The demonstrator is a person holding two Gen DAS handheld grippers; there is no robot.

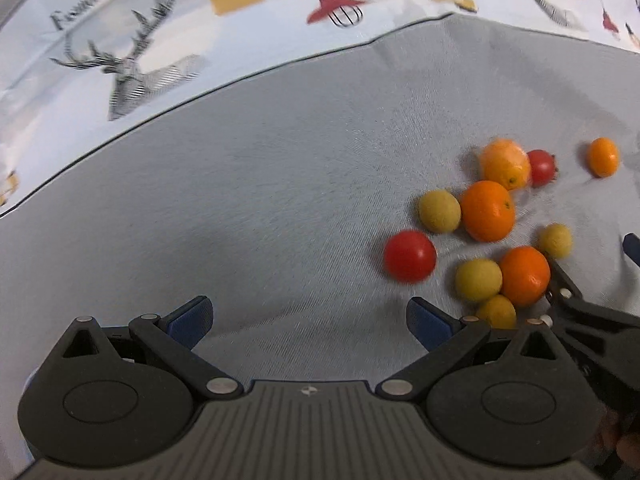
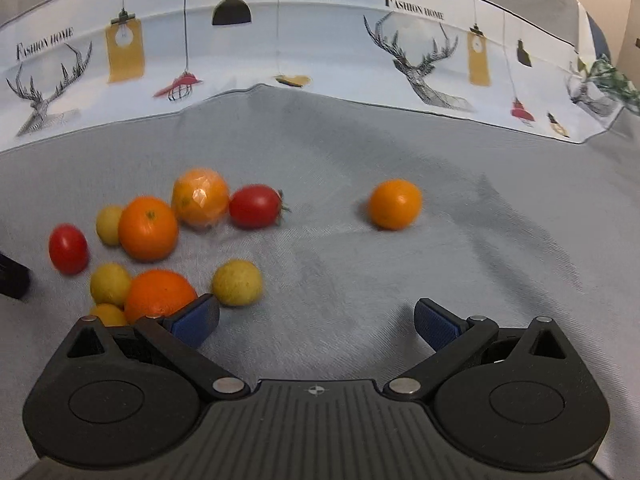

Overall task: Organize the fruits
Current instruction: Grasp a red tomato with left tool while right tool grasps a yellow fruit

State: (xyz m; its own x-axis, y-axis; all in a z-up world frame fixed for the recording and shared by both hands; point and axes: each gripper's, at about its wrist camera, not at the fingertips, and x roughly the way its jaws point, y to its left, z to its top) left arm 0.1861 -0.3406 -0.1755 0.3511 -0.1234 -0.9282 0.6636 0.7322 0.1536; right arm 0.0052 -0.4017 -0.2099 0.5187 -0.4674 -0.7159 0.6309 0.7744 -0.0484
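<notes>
A loose cluster of fruit lies on a grey cloth [image 1: 280, 184]: oranges [image 1: 488, 210], small yellow fruits [image 1: 439, 211] and red tomatoes [image 1: 409, 256]. One small orange [image 2: 395, 204] lies apart to the right. One orange is wrapped in clear film [image 2: 201, 196]. My left gripper [image 1: 308, 324] is open and empty, left of the cluster. My right gripper [image 2: 316, 322] is open and empty, just right of the cluster, its left fingertip [image 2: 196, 318] close to an orange [image 2: 160, 294]. The right gripper also shows at the right edge of the left wrist view [image 1: 592, 280].
Behind the grey cloth [image 2: 360, 264] lies a white cloth printed with deer heads and lamps [image 2: 280, 52]. The grey cloth is wrinkled near the fruit.
</notes>
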